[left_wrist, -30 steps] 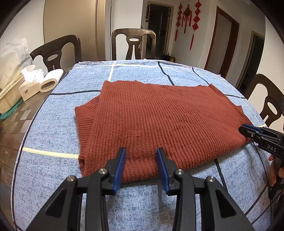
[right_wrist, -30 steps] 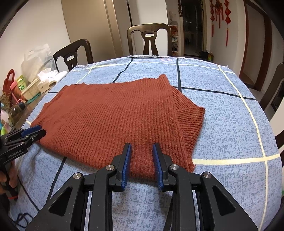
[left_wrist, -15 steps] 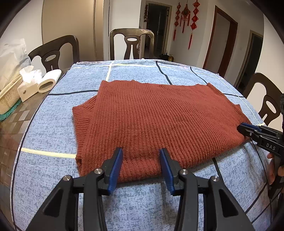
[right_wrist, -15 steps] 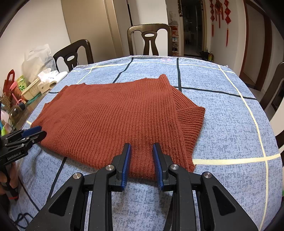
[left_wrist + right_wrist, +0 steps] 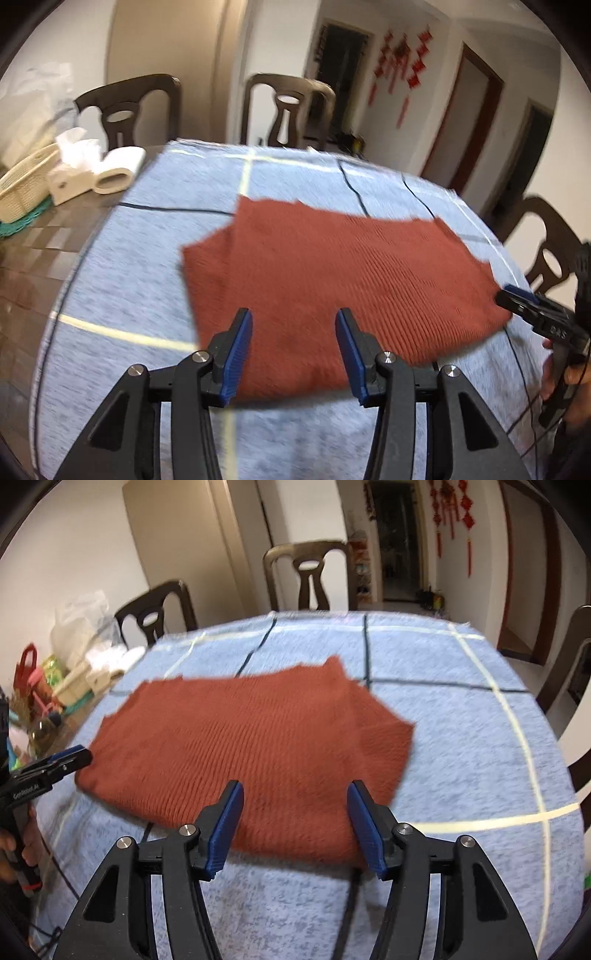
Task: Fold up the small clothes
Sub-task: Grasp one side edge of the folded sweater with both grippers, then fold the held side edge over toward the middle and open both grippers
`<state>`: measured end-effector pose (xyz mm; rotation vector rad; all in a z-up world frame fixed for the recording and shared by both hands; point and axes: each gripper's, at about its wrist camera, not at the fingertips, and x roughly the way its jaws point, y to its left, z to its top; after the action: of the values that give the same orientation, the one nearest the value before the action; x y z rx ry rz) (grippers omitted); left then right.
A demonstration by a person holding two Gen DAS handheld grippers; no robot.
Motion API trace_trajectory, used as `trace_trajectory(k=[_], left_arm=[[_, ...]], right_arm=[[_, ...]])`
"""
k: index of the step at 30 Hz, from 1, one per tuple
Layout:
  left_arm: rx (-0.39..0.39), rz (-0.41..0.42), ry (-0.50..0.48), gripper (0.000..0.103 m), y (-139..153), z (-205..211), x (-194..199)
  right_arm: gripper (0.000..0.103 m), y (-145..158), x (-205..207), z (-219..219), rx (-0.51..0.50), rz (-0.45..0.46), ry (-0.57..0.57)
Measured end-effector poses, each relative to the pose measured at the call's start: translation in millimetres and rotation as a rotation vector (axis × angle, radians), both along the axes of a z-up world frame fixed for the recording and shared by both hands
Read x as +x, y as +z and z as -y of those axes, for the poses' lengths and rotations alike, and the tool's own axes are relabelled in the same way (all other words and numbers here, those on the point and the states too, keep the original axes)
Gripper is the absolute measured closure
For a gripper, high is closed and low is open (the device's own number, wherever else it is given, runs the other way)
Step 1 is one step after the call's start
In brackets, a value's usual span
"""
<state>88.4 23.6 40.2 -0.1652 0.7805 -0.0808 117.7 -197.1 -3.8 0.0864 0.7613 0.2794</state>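
My jaws on the left gripper stand apart, having just been opening, and nothing is pinched between their blue pads; the near edge of the rust-red knitted sweater shows in the gap, but the pads do not press on it. My jaws on the right gripper have just been opening too and now stand wide, with the sweater's near hem lying loose between and below them, unheld.

The sweater lies flat and folded on the blue checked cloth that covers the bench. In the left wrist view it fills the middle, with a folded sleeve sticking out toward 9 o'clock; in the right wrist view the other folded sleeve juts toward 3 o'clock.

In the left wrist view my right gripper comes in at 3 o'clock, its tip just beside the sweater's corner; whether it touches I cannot tell. In the right wrist view my left gripper comes in at 9 o'clock, its tip just beside the opposite corner.

At 10 o'clock in the left wrist view, off the cloth, sit a paper roll, a tissue box and a woven basket. Dark wooden chairs stand around the bench. Both views are blurred.
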Motion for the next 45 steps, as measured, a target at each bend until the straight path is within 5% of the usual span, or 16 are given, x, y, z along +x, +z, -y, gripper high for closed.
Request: trace_trajectory(k=[7, 20, 23, 27, 29, 31, 45], left_arm=[[-0.076, -0.136, 0.064, 0.046, -30, -35, 32], [-0.198, -0.127, 0.048, 0.038, -32, -30, 45], [-0.175, -0.12, 0.036, 0.039, -33, -26, 45], [-0.07, -0.127, 0.064, 0.058, -32, -16, 52], [-0.08, -0.134, 0.054, 0.069, -31, -13, 55], [-0.083, -0.134, 0.057, 0.078, -28, -13, 56], [-0.176, 0.003, -0.078, 0.082, 58, -17, 21]], right_arm=[[0.04, -14, 29, 34, 0.073, -0.091, -0.067], [0.039, -19, 45, 35, 0.216, -0.118, 0.005], [0.042, -22, 48, 38, 0.224, -0.128, -0.001], [0.053, -24, 56, 38, 0.204, -0.14, -0.026], [0.078, -24, 59, 35, 0.191, -0.15, -0.027], [0.083, -24, 61, 33, 0.202, -0.159, -0.021], [0.086, 64, 6, 29, 0.25, -0.028, 0.055]])
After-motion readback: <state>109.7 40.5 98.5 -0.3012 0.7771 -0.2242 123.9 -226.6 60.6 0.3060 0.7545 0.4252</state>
